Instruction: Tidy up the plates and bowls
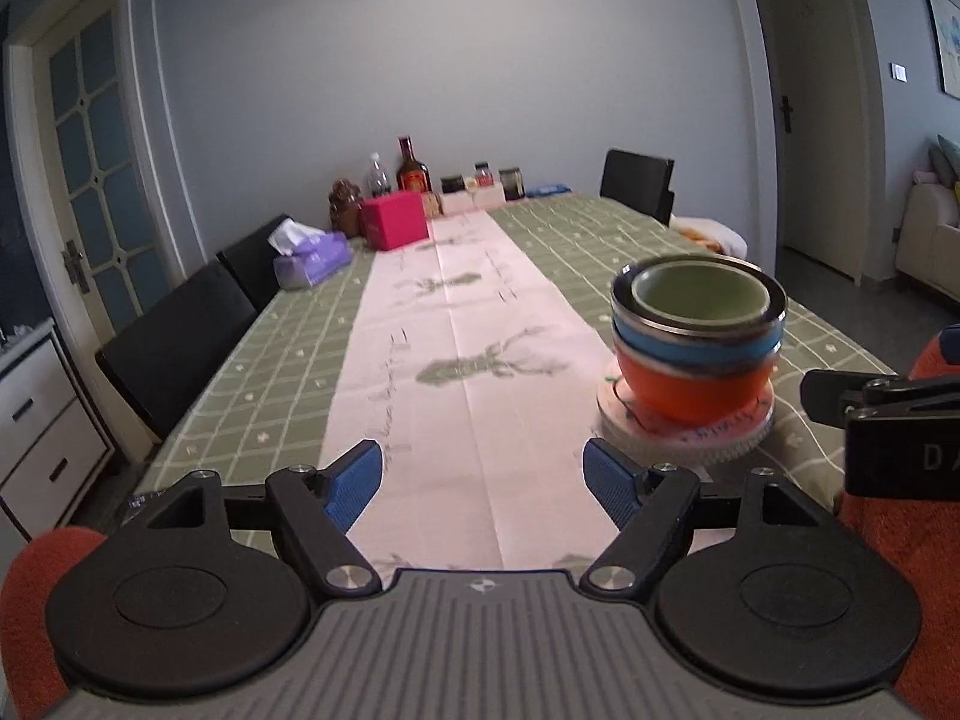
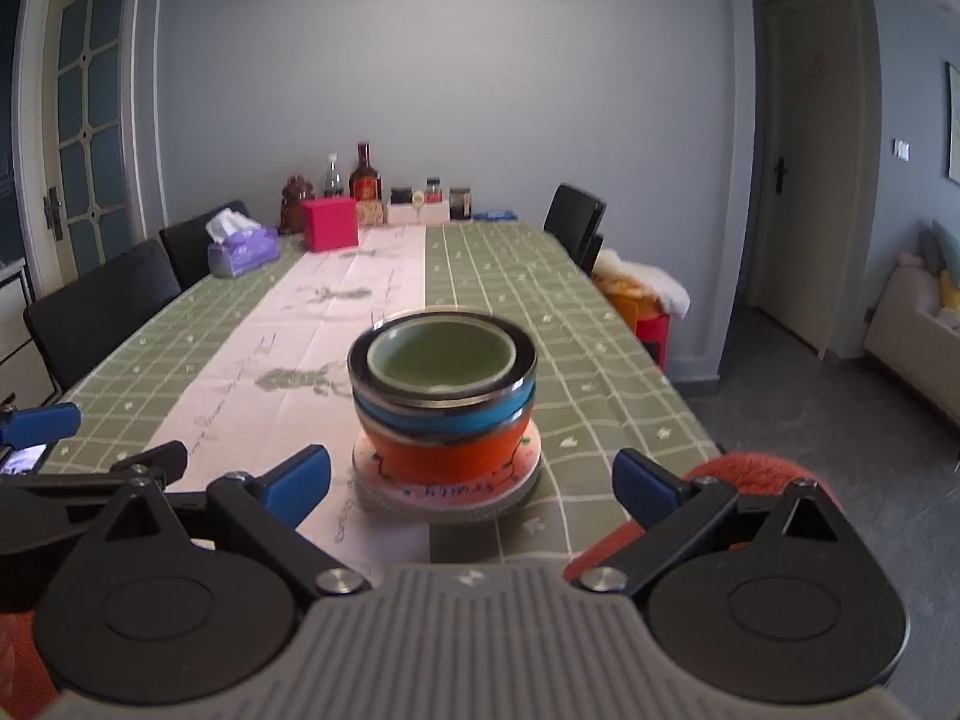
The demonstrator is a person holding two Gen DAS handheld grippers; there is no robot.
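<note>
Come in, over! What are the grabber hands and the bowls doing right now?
Left gripper jaws wide open, empty. Right gripper jaws open, empty, lined up on the bowl stack. Stack sits nested on the plates, untouched. Nothing in the way.

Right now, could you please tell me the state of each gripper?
Left gripper: open, holding nothing.
Right gripper: open, holding nothing.

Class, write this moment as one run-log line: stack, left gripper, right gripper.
stack: bowls nested on plates | left gripper: open, empty, beside stack | right gripper: open, empty, facing stack
</note>
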